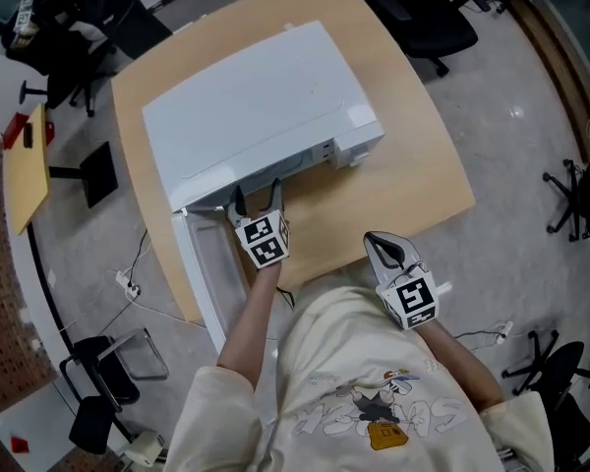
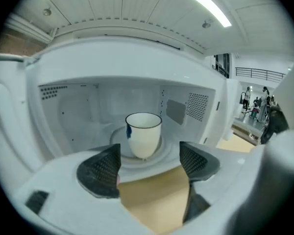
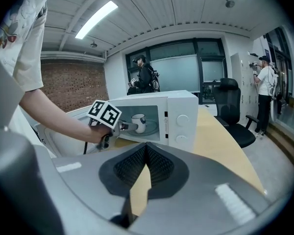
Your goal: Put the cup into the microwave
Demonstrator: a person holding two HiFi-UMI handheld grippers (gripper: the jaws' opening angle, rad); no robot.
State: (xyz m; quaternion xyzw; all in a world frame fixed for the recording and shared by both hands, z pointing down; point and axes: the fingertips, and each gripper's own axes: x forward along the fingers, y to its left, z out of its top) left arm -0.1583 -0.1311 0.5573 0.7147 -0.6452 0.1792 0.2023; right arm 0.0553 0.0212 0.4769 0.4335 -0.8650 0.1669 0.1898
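Note:
A white cup (image 2: pixel 143 133) with a dark rim and a blue mark stands upright on the turntable inside the open white microwave (image 1: pixel 265 106). My left gripper (image 2: pixel 149 164) is open just in front of the oven's mouth. The cup is beyond its pads (image 2: pixel 102 168) and nothing is between them. In the head view, the left gripper (image 1: pixel 257 201) sits at the microwave's front opening. My right gripper (image 3: pixel 146 153) is shut on nothing, held back over the table's near edge (image 1: pixel 374 239). From there I see the cup (image 3: pixel 138 123) in the microwave (image 3: pixel 179 116).
The microwave door (image 1: pixel 211 273) hangs open to the left, past the wooden table (image 1: pixel 413 185). Black office chairs (image 1: pixel 423 13) stand round the table and a yellow desk (image 1: pixel 28 165) is at far left. People stand far off in the room (image 3: pixel 264 89).

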